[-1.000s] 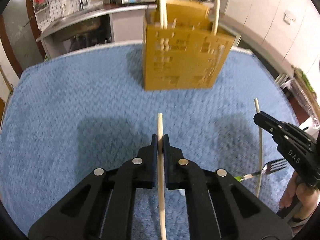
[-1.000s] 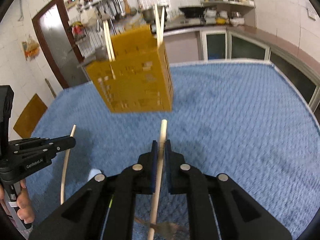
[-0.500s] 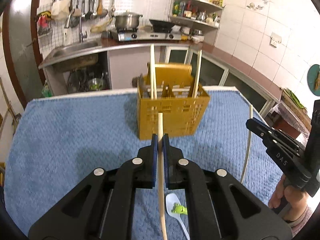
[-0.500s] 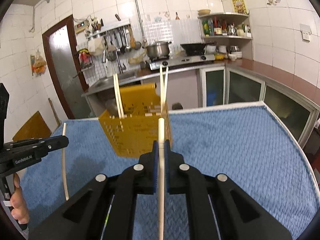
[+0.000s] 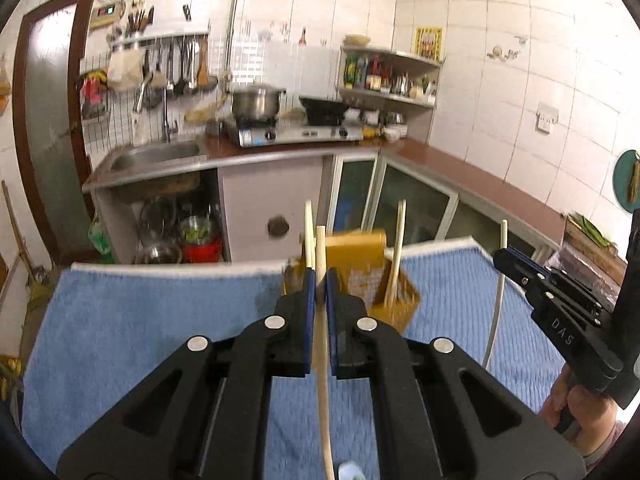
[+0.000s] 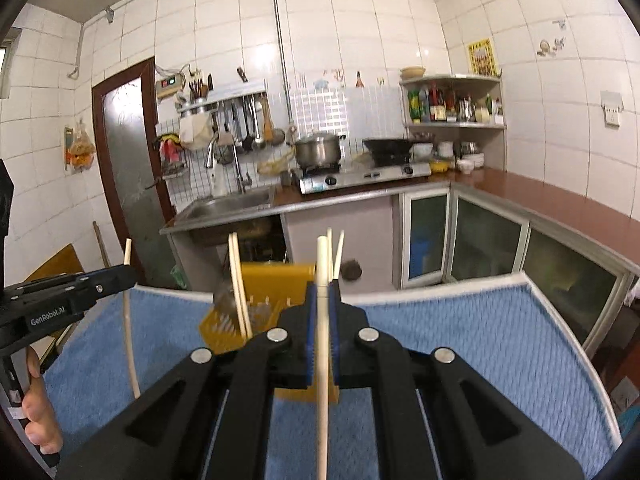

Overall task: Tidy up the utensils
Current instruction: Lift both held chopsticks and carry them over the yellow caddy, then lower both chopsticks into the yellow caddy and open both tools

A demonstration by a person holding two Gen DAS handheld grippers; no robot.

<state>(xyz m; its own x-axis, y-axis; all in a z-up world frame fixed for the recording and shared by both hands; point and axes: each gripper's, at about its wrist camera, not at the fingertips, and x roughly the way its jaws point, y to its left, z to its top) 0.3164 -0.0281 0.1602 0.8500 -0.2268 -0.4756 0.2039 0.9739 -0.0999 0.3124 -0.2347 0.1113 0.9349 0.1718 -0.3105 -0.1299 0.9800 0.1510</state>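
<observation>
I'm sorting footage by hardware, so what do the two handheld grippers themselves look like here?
Both are matte black plastic with angular, cut-out linkage arms and round silver pivot pins. The left gripper and the right gripper have blue pads lining their fingers. From the side, the right gripper shows white "DAS" lettering and the left shows "GenRobot.AI". No cables are visible.

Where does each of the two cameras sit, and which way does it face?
Left wrist: on the left gripper, jaws shut on a chopstick, facing the yellow utensil holder; right gripper and hand at right.
Right wrist: on the right gripper, gripping its chopstick, facing likewise; left gripper at left.
Shared: holder, blue mat, kitchen counter.
</observation>
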